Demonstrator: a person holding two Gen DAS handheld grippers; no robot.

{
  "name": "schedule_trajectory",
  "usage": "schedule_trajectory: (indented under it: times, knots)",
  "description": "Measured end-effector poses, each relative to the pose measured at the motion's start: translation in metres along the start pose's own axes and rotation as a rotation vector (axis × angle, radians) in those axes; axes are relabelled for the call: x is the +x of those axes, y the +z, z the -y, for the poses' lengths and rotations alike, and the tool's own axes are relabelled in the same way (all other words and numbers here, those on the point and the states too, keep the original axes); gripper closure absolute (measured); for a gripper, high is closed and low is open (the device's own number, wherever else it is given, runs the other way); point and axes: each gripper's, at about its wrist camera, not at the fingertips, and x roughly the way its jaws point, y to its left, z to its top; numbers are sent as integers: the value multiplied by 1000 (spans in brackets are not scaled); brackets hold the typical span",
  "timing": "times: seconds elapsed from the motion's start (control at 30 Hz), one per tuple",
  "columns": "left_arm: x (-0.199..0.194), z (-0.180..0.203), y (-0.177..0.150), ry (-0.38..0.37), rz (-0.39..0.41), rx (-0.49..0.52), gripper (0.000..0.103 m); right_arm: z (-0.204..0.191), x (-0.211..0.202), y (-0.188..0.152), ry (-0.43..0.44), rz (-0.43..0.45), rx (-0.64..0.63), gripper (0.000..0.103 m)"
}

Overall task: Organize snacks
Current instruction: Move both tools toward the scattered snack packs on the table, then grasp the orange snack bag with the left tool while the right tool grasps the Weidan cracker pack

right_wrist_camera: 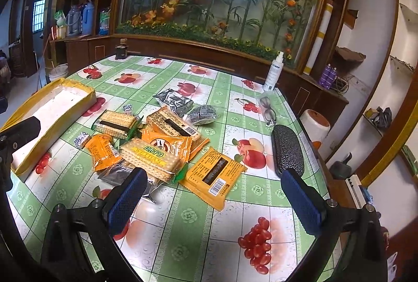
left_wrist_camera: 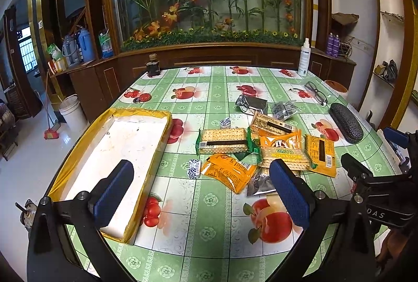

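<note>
Both our tools, the left tool (left_wrist_camera: 201,189) and the right tool (right_wrist_camera: 214,193), hang spread wide and empty above the desk (left_wrist_camera: 209,242). The snacks (right_wrist_camera: 162,141) lie heaped at centre frame, with an empty tray (left_wrist_camera: 115,141) at left. We count four cracker packs, three orange pouches, three dark foil bags and two small candies. We judge them light, crinkly, slippery and breakable; pinch a sealed edge.

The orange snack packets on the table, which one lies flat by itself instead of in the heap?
The orange packet at the pile's right edge, barcode side up, flat on the tablecloth nearest the glasses case. The other orange ones overlap the cracker packs.
</note>
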Motion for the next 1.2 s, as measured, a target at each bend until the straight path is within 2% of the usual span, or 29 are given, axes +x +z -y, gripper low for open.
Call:
schedule_trajectory:
  times: [0.47,0.53,0.63,0.73,0.83,1.1,1.2]
  knots:
    - [7,-5,-3,1,-24,-2,0,1,4,-1,10,-7,4,0]
    - [11,-7,-6,-17,-38,2,0,5,6,-2,46,-16,17,0]
    - [24,-18,-13,-81,-71,-18,0,15,9,-11,148,-16,52,0]
    - [44,-24,-22,-115,-129,-8,0,29,21,-23,337,-50,112,0]
    - [63,-18,-29,-125,-179,26,0,42,37,-34,439,-90,193,0]
    - [102,2,-26,-189,-284,-6,0,49,66,-33,422,-119,182,0]
    - [120,3,-21,-179,-330,-63,0,48,77,-24,468,-116,148,0]
